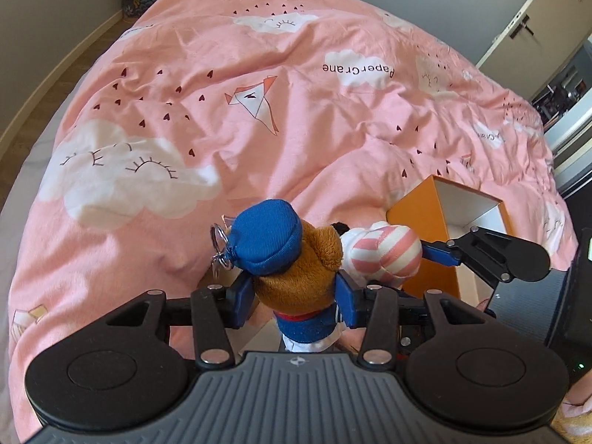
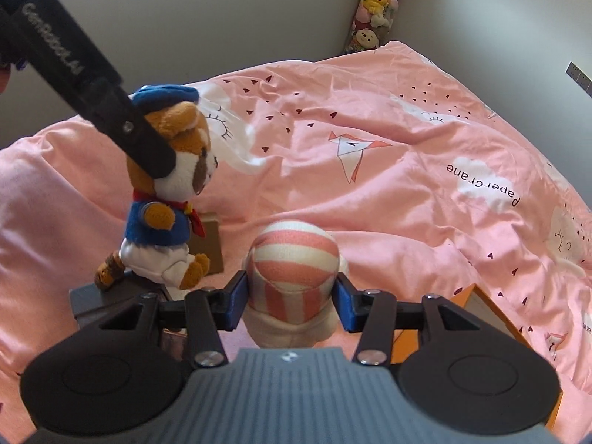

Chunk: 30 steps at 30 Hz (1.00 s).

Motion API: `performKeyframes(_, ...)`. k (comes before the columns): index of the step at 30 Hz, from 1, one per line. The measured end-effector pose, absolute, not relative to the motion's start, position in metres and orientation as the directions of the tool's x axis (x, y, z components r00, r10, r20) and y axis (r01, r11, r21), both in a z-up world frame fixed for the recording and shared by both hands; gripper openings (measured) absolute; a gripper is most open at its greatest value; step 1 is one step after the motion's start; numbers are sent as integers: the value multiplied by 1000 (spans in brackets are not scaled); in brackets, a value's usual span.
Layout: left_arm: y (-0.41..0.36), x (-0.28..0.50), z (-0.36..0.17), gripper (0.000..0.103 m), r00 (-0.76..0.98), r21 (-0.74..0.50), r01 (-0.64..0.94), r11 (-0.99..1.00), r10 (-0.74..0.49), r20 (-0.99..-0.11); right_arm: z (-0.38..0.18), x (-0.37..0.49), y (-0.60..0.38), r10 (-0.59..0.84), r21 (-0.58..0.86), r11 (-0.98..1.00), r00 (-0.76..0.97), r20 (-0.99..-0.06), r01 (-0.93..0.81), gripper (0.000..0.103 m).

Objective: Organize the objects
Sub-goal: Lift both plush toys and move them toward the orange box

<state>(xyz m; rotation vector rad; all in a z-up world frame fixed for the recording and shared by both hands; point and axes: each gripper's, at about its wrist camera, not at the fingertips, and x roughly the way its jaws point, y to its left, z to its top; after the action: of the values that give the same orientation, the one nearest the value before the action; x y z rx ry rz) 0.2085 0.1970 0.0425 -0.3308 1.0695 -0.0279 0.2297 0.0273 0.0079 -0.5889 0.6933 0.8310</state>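
I see two soft toys, both up off the bed. The bear toy point(image 1: 296, 259) has a blue cap, blue top, red scarf and white pants. My left hand-held gripper point(image 1: 294, 298) pinches it by the neck, w/ one blue pad on each side. In the right wrist view the bear toy point(image 2: 166, 192) hangs up high at the left, w/ the black arm of the left hand-held gripper across its head. A metal key ring point(image 1: 221, 246) sticks out from its cap.

The striped toy point(image 2: 294, 259) is pink and white w/ a cream bottom part. My right hand-held gripper point(image 2: 290, 301) pinches it, pads tight on both sides. In the left wrist view the striped toy point(image 1: 384, 255) is just right of the bear, touching or almost touching it; I can't tell which.

An orange box point(image 1: 449, 218), white inside and open on top, sits on the bed behind the two toys, near them. Its corner point(image 2: 477, 307) shows low on the right in the right wrist view. A small brown box point(image 2: 211, 244) stands on the bed behind the bear's feet. A dark grey box point(image 2: 107, 296) is below the bear.

The bed has a pink cover point(image 1: 259, 111) w/ white clouds, little hearts and paper cranes. A pile of plush toys point(image 2: 377, 3) stands in the far corner by the grey wall.
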Motion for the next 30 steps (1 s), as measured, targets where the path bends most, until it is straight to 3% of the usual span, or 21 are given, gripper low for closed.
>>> performKeyframes(4,197,230,31,52,472,-286,-143,947,-189,-861,0,234,29,472,-233,518,502,-724,-823,51)
performKeyframes(11,188,269,-6,52,419,-299,-133,945,-220,-881,-25,236,42,484,-429,349,552,-680,-834,51)
performKeyframes(18,184,287,-49,52,331,-319,-125,939,-264,-906,-53,238,43,417,-514,179,538,-733,-839,51)
performKeyframes(26,191,279,-52,58,347,-327,-127,937,-267,-899,-48,231,37,303,-393,184,432,-849,-901,54)
performKeyframes(30,189,273,-43,58,355,-335,-117,935,-275,-894,-33,241,35,304,-226,303,319,-898,-926,56)
